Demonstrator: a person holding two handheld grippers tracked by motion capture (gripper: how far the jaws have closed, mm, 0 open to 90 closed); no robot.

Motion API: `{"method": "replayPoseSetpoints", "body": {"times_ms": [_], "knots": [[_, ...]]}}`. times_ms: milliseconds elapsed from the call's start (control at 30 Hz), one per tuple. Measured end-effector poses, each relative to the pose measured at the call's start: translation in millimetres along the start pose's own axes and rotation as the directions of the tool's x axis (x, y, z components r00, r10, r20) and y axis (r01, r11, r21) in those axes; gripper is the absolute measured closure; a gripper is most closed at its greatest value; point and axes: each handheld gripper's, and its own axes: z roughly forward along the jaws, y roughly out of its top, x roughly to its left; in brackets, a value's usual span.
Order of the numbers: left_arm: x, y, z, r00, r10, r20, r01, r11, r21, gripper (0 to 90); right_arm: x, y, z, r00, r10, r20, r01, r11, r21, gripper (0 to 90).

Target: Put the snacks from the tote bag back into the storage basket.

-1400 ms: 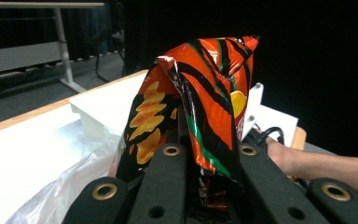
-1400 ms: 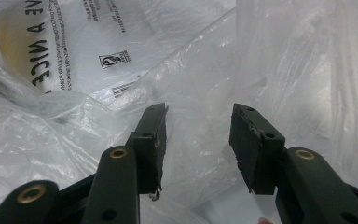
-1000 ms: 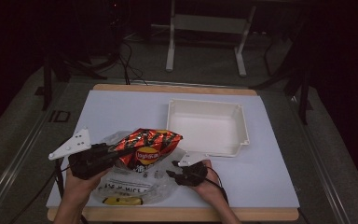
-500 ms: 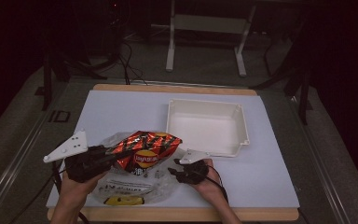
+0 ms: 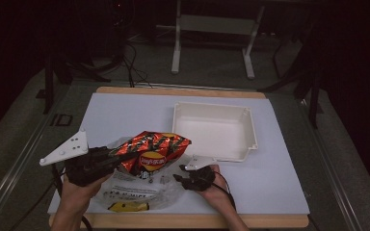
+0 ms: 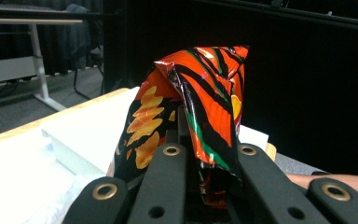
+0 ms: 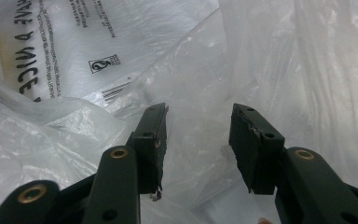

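Since a second ago, the left tool [image 5: 107,156] lifts the chip bag [image 5: 150,150] slightly higher and leftward. High view: the bag hangs above the clear plastic bag [image 5: 139,188] at the tabletop's [image 5: 125,113] 7 o'clock; a white tray [image 5: 215,130] sits toward 1 o'clock.

Left gripper view: jaws clamp the bag's crimped edge [image 6: 209,140]; that thin foil could slip free.

Right gripper view: the right tool [image 7: 198,135] gapes over plastic printed "A NICE" [image 7: 32,70].
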Motion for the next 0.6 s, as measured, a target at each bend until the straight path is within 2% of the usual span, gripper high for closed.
{"method": "replayPoseSetpoints", "body": {"times_ms": [333, 600], "knots": [[6.7, 11.2, 1.3, 0.9991, -0.021, 0.037, 0.023, 0.9989, -0.042, 88.4, 4.9, -1.6, 4.2, 0.9998, -0.014, -0.011, 0.014, 1.0, 0.011, 56.1], [14.1, 26.0, 7.6, 0.9995, -0.011, 0.028, 0.012, 0.9991, -0.042, 88.4, 7.3, -2.3, 5.8, 0.9995, -0.031, -0.003, 0.031, 0.999, 0.013, 55.5]]}}
